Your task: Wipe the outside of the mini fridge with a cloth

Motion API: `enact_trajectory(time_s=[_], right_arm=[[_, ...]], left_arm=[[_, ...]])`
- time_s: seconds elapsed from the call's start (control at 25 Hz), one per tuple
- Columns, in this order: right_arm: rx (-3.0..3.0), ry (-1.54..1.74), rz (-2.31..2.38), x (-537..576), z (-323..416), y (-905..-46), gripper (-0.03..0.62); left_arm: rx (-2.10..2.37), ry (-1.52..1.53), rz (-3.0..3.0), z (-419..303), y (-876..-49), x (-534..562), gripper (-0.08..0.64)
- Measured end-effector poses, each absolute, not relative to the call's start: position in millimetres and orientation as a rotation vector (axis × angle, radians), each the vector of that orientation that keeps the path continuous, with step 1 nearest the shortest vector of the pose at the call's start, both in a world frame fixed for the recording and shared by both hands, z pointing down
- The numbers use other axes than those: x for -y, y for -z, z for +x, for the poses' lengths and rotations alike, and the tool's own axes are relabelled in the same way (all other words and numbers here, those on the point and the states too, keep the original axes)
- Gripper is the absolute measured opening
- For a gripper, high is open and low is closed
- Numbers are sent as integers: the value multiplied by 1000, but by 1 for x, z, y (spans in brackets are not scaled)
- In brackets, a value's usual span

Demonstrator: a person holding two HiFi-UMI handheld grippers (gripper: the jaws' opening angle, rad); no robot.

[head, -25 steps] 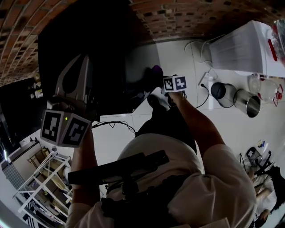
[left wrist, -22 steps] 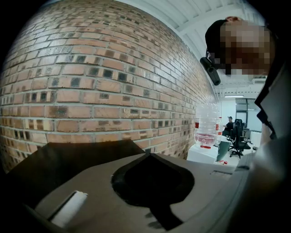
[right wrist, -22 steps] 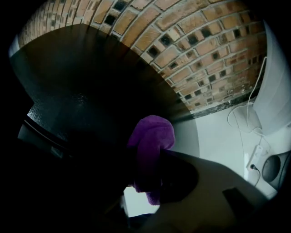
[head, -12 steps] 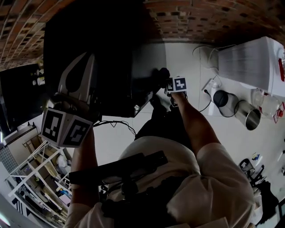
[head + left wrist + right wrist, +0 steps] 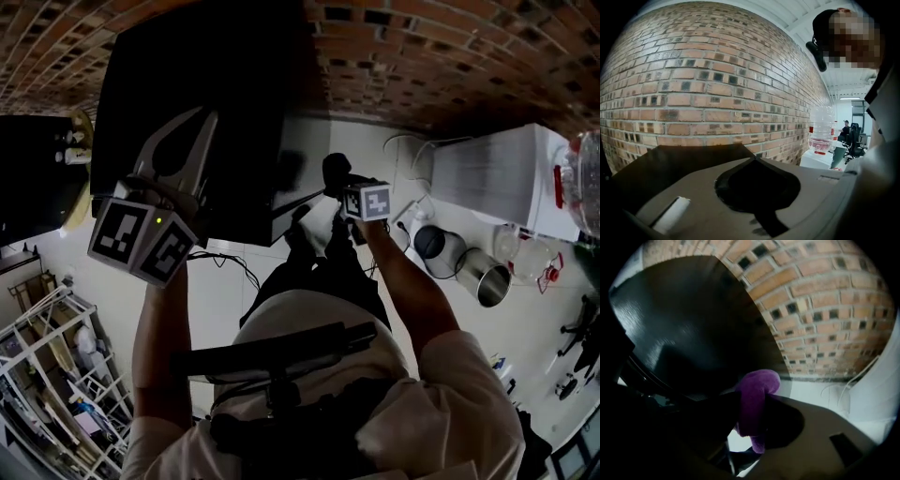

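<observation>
Two grippers going here: my left gripper [image 5: 202, 118] is clamped shut on nothing, up over the black mini fridge [image 5: 187, 66]. My right gripper [image 5: 336, 176] is pinching the purple cloth [image 5: 757, 383] just beside the fridge's side panel; can't tell if it's touching.

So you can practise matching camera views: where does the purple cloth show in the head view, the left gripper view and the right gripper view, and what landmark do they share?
Head view: purple cloth, upper centre, a dark lump at the right gripper's tip by the mini fridge.
Left gripper view: not in it.
Right gripper view: low centre, pinched between the jaws.
Shared landmark: the brick wall, in all three.
</observation>
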State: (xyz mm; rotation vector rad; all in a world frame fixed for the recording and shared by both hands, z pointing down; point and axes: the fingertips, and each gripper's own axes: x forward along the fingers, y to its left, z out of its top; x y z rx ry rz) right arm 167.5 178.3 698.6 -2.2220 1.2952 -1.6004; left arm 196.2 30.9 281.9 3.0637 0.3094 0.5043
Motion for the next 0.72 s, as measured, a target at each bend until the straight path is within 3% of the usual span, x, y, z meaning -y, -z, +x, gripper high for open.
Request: enact_trajectory(time_s=[0.32, 0.56, 0.72], right_arm=[[-1484, 1240, -2381, -188, 209, -540, 133], [-1536, 1081, -2457, -184, 209, -441, 133], [-1521, 979, -2535, -177, 204, -385, 133]], left_arm=[[-223, -386, 3000, 183, -274, -19, 13], [-251, -323, 2952, 160, -262, -1, 92], [-296, -279, 2943, 144, -251, 17, 94]])
